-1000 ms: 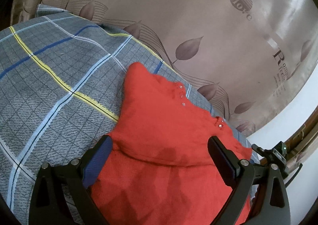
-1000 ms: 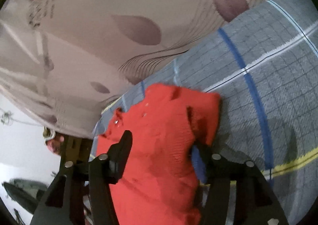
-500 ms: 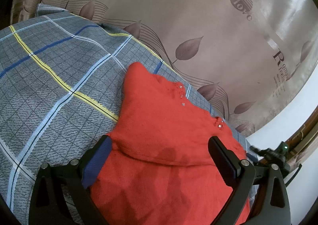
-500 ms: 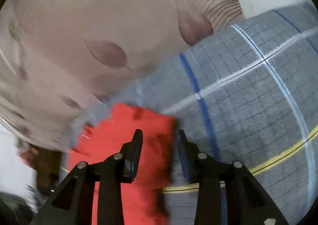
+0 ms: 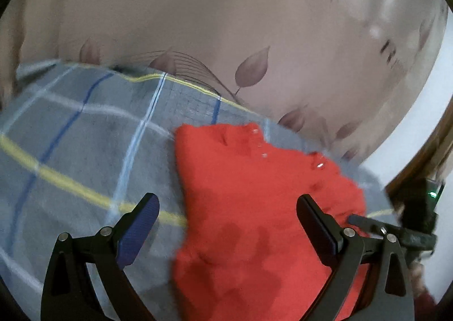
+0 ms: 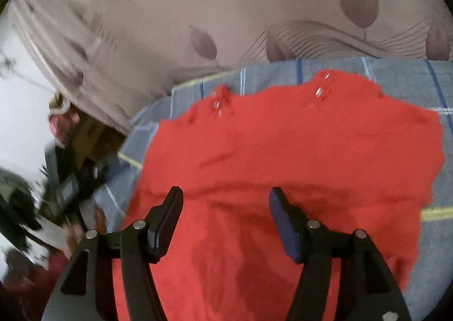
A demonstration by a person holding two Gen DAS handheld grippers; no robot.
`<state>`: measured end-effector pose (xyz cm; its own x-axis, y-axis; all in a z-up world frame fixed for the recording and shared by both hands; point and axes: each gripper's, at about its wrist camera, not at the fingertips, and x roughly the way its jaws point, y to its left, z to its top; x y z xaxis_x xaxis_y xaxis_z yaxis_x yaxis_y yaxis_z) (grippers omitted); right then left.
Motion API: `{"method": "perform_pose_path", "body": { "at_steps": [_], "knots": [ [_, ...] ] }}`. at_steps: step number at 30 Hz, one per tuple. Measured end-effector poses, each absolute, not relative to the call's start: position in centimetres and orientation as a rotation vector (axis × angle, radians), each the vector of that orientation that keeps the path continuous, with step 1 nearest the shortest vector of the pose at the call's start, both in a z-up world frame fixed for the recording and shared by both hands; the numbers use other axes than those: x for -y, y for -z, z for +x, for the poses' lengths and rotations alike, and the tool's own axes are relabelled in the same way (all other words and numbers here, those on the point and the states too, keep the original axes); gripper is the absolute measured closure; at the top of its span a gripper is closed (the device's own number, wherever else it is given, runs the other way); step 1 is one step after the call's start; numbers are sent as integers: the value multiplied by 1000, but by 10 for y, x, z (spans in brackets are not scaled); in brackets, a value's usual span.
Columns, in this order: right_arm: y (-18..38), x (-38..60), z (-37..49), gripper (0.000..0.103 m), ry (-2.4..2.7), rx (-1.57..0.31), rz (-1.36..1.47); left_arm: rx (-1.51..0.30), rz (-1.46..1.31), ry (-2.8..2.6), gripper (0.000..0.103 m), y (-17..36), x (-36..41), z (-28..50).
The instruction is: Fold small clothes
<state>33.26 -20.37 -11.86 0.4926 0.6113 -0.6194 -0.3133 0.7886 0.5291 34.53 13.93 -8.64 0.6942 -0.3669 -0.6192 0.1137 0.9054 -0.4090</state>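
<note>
1. Left gripper [image 5: 226, 224]: spread wide, empty, poised over the left edge of the red knit top [image 5: 254, 207].
2. Red knit top: lying partly folded near the far edge of the plaid bedsheet [image 5: 85, 151], snaps toward the curtain [image 5: 226, 23].
3. Right gripper [image 6: 225, 213]: released, empty, above the garment's middle.
4. Probably between folds; next, pinching an edge for folding over.

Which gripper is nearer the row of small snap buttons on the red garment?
Right. The right gripper sits over the red garment below the snap buttons; the left gripper straddles its left edge.

Both tools [image 5: 226, 213] [image 6: 225, 202] agape, empty
</note>
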Motion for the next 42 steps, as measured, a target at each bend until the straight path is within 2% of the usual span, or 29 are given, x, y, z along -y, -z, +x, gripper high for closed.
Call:
{"method": "perform_pose_path", "body": {
  "at_steps": [4,5,8,10,11,12,14,15,17,21,33,37,40,42],
  "knots": [
    [136,197,317,39,-582,-911,367,-809,-284,292,11,90,-143,386],
    [140,199,315,39,-582,-920,379,-840,-285,300,20,94,-143,397],
    [139,202,316,30,-586,-894,426,-926,-286,341,31,111,-137,423],
    [142,210,314,26,-591,-880,482,-947,-258,314,55,122,-133,434],
    [143,214,315,26,-595,-874,510,-938,-260,297,74,124,-134,437],
    [144,218,316,26,-599,-868,541,-927,-266,285,86,123,-136,439],
    [149,232,317,25,-590,-850,631,-898,-249,223,90,121,-137,438],
    [151,241,316,25,-568,-837,678,-882,-221,191,95,119,-136,437],
    [153,253,316,25,-549,-799,758,-843,-178,148,96,115,-138,435],
    [159,278,307,25,-533,-720,885,-863,-265,118,97,128,-161,441],
    [123,302,299,23,-461,-605,843,-660,-255,147,94,77,-146,391],
    [112,321,320,24,-414,-584,828,-791,-234,231,94,91,-122,388],
    [124,328,350,24,-325,-699,767,-862,-224,215,94,115,-115,391],
    [141,337,364,26,-297,-760,799,-846,-242,214,94,119,-119,387]
  ]
}}
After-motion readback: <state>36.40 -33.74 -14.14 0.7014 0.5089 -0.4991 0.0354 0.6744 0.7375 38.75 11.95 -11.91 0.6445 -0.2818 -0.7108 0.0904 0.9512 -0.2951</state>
